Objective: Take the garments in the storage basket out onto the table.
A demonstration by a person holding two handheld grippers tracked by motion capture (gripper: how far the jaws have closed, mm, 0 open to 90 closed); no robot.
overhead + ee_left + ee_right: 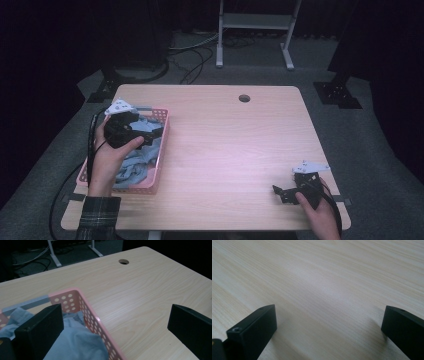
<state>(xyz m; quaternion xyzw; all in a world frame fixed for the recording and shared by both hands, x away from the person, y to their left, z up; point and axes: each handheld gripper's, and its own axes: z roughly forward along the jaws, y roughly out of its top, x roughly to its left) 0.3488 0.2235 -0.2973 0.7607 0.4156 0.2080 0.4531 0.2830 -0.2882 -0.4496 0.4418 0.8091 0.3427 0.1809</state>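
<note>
Left gripper (145, 131): held over the pink basket (161, 167), jaws wide apart, nothing between them.
Basket rim (91, 312): runs between the two black jaws, nearer the left one.
Grey-blue garment (77, 345): heaped inside the basket, just beneath and beside the left jaw, not yet gripped.
Right gripper (282, 194): low over the wooden table (235, 150), jaws spread, bare wood between them.
Done: apparently nothing; garment all in the basket.
Left: likely closing on the cloth, lifting it clear, laying it on the table.
</note>
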